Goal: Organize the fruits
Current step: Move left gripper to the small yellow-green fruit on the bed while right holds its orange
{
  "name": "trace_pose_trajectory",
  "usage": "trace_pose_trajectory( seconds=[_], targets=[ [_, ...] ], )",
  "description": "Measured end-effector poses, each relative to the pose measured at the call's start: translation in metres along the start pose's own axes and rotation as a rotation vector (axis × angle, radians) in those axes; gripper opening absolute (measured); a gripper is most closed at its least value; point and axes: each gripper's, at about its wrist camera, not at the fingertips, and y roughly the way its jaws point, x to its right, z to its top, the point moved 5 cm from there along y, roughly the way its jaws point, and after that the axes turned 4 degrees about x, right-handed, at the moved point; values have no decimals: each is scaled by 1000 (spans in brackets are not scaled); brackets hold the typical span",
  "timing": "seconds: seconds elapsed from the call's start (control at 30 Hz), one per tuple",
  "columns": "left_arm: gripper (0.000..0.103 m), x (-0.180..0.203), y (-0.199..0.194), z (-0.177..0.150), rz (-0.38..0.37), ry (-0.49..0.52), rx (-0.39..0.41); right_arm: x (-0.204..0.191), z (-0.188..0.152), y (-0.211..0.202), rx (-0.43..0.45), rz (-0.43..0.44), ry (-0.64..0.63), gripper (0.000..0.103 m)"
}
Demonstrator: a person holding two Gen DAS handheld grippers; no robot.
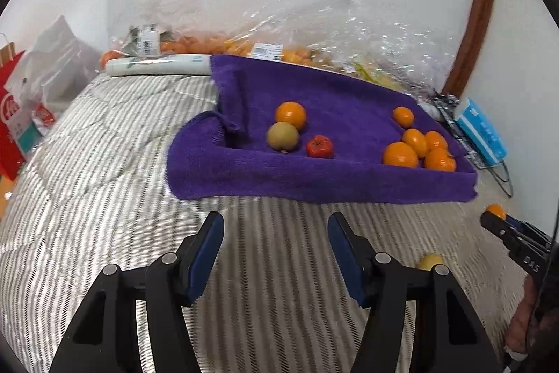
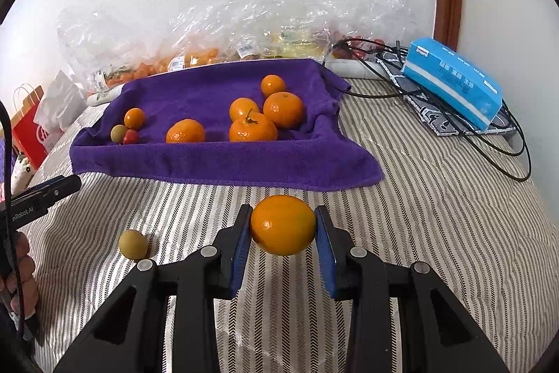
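Observation:
A purple towel (image 2: 227,163) lies on the striped bed with several oranges (image 2: 253,128) on its right half. An orange, a green-brown fruit (image 2: 118,132) and a small red fruit (image 2: 131,137) sit on its left half. In front of the towel, my right gripper (image 2: 283,210) is shut on an orange (image 2: 283,228) and holds it just above the bed. A small yellow-green fruit (image 2: 133,243) rests on the bed to its left. My left gripper (image 1: 276,222) stands open with nothing between its fingers, short of the towel (image 1: 314,177). The right gripper (image 1: 492,219) shows at that view's right edge.
Clear plastic bags of fruit (image 2: 195,58) are piled against the wall behind the towel. A blue tissue pack (image 2: 454,83) and black cables (image 2: 506,142) lie at the right. A red paper bag (image 1: 14,114) and a white bag (image 1: 52,65) stand at the left bed edge.

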Motion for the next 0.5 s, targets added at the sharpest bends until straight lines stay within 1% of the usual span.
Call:
trace_pose_trajectory(
  seconds=[0.1, 0.17, 0.3, 0.43, 0.5],
  targets=[
    [59, 13, -4, -1, -66, 13, -6, 1, 1, -2, 6, 2, -3, 35],
    [59, 22, -6, -4, -93, 25, -9, 2, 2, -4, 12, 1, -5, 35],
    [59, 48, -6, -11, -167, 58, -46, 9, 4, -8, 25, -15, -4, 35],
    [59, 73, -2, -17, -209, 106, -74, 21, 4, -11, 29, -29, 11, 35],
    [59, 83, 0, -20, -218, 123, -83, 28, 3, -12, 24, -26, 33, 35]
  ],
)
